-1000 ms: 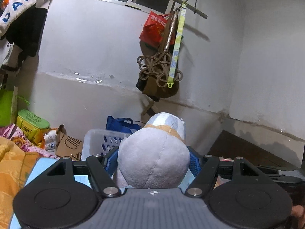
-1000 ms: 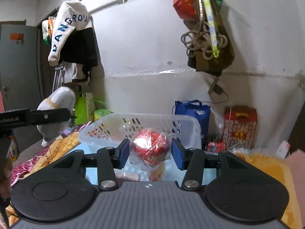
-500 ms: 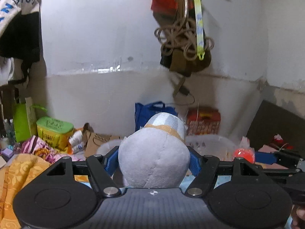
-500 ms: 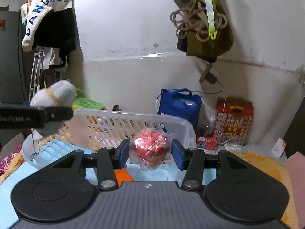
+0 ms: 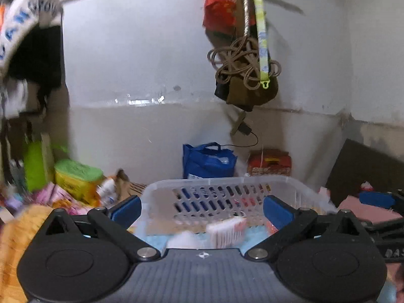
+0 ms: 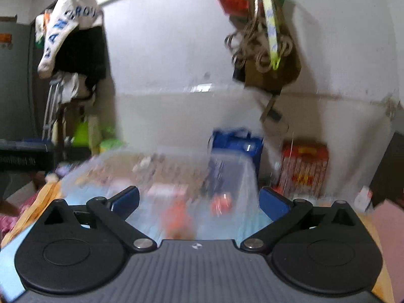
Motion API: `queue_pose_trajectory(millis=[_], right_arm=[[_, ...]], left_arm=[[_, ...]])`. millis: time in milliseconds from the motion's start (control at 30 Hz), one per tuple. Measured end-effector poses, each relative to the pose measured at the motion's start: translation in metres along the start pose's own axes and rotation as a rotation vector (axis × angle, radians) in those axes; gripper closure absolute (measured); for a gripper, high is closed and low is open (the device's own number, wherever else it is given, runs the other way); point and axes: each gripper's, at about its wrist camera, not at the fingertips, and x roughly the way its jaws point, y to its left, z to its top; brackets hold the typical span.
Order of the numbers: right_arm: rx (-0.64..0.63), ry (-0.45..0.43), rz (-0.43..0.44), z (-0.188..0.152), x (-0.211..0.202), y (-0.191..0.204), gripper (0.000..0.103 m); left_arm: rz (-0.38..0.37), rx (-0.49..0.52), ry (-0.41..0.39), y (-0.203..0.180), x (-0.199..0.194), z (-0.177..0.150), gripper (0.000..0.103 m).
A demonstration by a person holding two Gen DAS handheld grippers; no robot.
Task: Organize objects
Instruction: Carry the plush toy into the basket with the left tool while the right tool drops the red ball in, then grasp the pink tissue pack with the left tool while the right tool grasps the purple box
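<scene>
1. Drop step, by the look of it: both tongs wide open over the basket (image 5: 219, 184), gripping nothing.
2. Left tongs (image 5: 202, 208): blue pads far apart, empty, just in front of the basket's near side.
3. Right tongs (image 6: 199, 200): spread wide too, touching nothing, same basket ahead, all blurry.
4. Inside the basket: a white soft lump (image 5: 183, 238), a pink-striped pack (image 5: 226, 231), blurry red things (image 6: 221, 202).
5. Next, most likely: pull back from the basket and look for another loose thing to grab.
6. Behind the basket: blue bag (image 5: 209, 160), red box (image 5: 269, 162).

Blue capitals, partly legible as "ANGROU", were seen on the white hanging garment (image 6: 68, 27). Above the basket (image 5: 222, 184), print on the red bag (image 5: 222, 5) was unreadable.
</scene>
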Motion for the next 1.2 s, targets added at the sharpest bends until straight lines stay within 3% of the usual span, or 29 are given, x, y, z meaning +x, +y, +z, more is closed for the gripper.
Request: queue_pose_trajectory(millis=[100, 233, 400, 467, 567, 600, 667, 800, 967, 1133, 1200], right_arm=[[0.142, 0.062, 0.022, -0.032, -0.015, 0.0, 0.0], [0.21, 0.253, 0.008, -0.057, -0.002, -0.001, 0.0], [0.137, 0.251, -0.043, -0.065, 0.006, 0.009, 0.0], [0.12, 0.26, -0.027, -0.063, 0.012, 0.012, 0.013], [0.107, 0.291, -0.03, -0.067, 0.019, 0.016, 0.023], [0.107, 0.295, -0.028, -0.067, 0.021, 0.016, 0.024], [0.092, 0.321, -0.024, -0.07, 0.022, 0.018, 0.036], [0.075, 0.349, -0.04, -0.073, 0.024, 0.019, 0.041], [0.048, 0.37, -0.027, -0.076, 0.026, 0.023, 0.055], [0.053, 0.37, -0.004, -0.078, 0.021, 0.018, 0.058], [0.056, 0.37, 0.001, -0.079, 0.018, 0.014, 0.058]], left_arm=[[-0.053, -0.062, 0.032, 0.006, -0.023, -0.027, 0.0], [-0.006, -0.004, 0.112, 0.002, -0.03, -0.066, 0.0], [0.023, -0.032, 0.154, 0.014, -0.034, -0.084, 0.0], [0.02, -0.085, 0.183, 0.024, -0.03, -0.087, 0.0], [0.014, -0.127, 0.223, 0.032, -0.019, -0.093, 0.0], [0.022, -0.122, 0.229, 0.033, -0.017, -0.095, 0.0], [0.015, -0.123, 0.229, 0.033, -0.017, -0.099, 0.0], [0.026, -0.085, 0.225, 0.024, -0.019, -0.102, 0.0], [0.022, -0.019, 0.238, 0.009, -0.016, -0.11, 0.0], [0.044, -0.008, 0.258, 0.006, -0.008, -0.115, 0.002], [0.05, 0.0, 0.263, 0.006, -0.006, -0.118, 0.008]])
